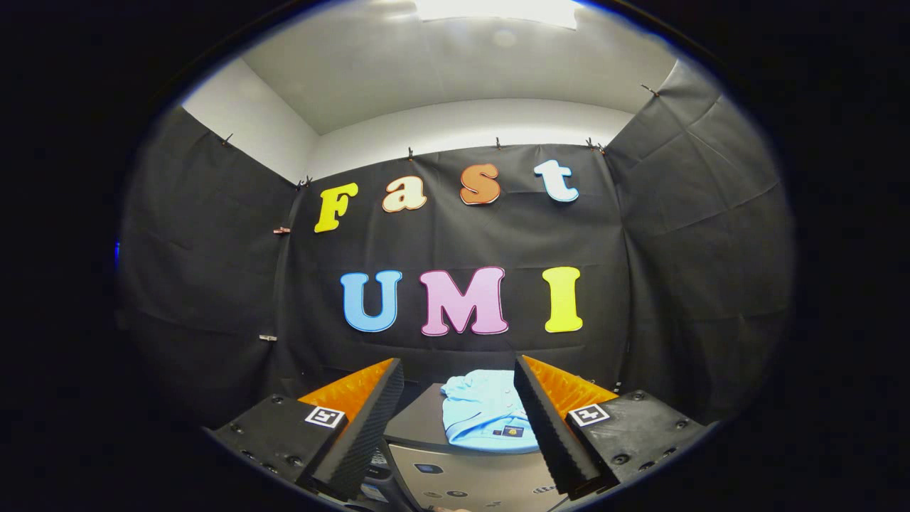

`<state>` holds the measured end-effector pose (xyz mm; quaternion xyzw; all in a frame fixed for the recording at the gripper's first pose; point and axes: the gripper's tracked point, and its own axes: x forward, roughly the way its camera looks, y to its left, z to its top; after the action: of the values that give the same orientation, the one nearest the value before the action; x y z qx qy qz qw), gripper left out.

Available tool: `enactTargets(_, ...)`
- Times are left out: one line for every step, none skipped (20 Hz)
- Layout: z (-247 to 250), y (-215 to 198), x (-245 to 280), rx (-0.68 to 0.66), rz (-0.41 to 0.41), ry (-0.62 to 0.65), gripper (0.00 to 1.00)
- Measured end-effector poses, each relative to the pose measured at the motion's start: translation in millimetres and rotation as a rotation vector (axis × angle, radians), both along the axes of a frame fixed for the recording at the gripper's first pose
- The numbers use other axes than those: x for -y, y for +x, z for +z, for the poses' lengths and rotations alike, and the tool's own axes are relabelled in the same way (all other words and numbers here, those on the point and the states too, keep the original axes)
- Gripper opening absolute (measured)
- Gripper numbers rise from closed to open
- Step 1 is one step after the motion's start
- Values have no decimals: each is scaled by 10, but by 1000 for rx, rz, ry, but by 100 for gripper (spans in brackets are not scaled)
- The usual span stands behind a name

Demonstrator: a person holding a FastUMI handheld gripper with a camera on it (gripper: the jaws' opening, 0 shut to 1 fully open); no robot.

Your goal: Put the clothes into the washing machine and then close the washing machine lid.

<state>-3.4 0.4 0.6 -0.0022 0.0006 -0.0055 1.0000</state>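
A folded light-blue garment (483, 416) with a small dark patch lies on the dark top surface (416, 427) of the washing machine, beyond and between my fingers. The machine's pale front panel (462, 480) shows below it, low between the fingers. My gripper (458, 398) is open, fingers spread wide with nothing between them, held above and short of the garment. The right finger (544, 419) overlaps the garment's right edge in view, without touching it as far as I can tell.
Black cloth walls close the booth behind and on both sides of the machine. A white wall and ceiling with a bright light show above the cloth.
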Motion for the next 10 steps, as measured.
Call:
enactTargets(3,-1,-1,0,-1,-1,98)
enactTargets(-1,4,-2,0,-1,0,98)
enactTargets(-5,12,-4,-1,-1,2,98)
enactTargets(-13,11,-2,-2,-1,3,98)
enactTargets(-19,14,0,-4,-1,2,98)
enactTargets(-17,19,6,-4,-1,2,98)
enactTargets(-17,31,10,-6,-2,2,98)
enactTargets(-23,37,14,-7,-3,0,98)
enactTargets(-34,41,28,-8,-6,-1,98)
enactTargets(-31,57,43,-10,-9,-1,98)
